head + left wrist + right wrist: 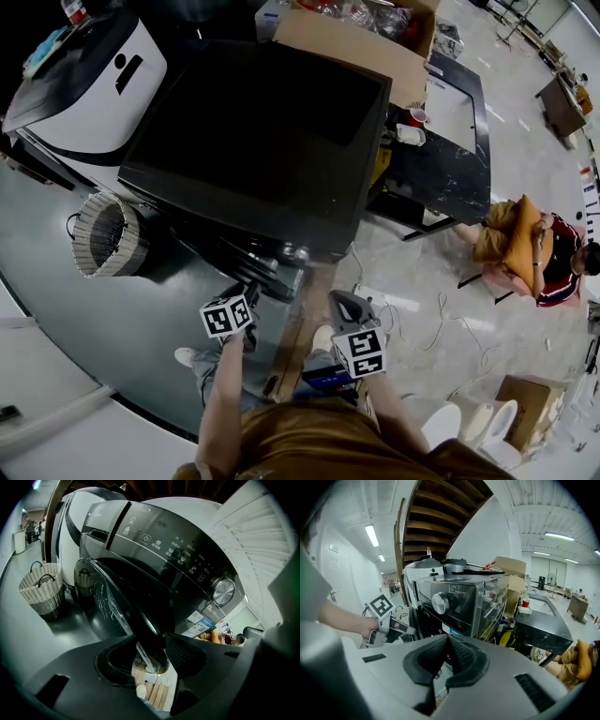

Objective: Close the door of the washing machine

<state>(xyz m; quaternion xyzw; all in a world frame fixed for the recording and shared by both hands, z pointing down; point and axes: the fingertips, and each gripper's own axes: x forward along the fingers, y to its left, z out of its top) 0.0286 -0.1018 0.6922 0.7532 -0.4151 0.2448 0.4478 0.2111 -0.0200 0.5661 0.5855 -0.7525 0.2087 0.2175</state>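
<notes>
At the washing machine [262,141], the left gripper [149,656] gapes astride the door [119,611] rim; the right gripper [446,641] is closed, empty; the drum is hidden.

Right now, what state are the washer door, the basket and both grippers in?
Washing machine door: partly open, swung out from the front.
Left gripper: jaws apart, door edge between them.
Right gripper: jaws together, nothing held.
Basket: upright on the floor.

Wicker basket [105,234] left of washer [262,141]; black table [450,178] tight on right; grey floor [112,319] in front passable.
</notes>
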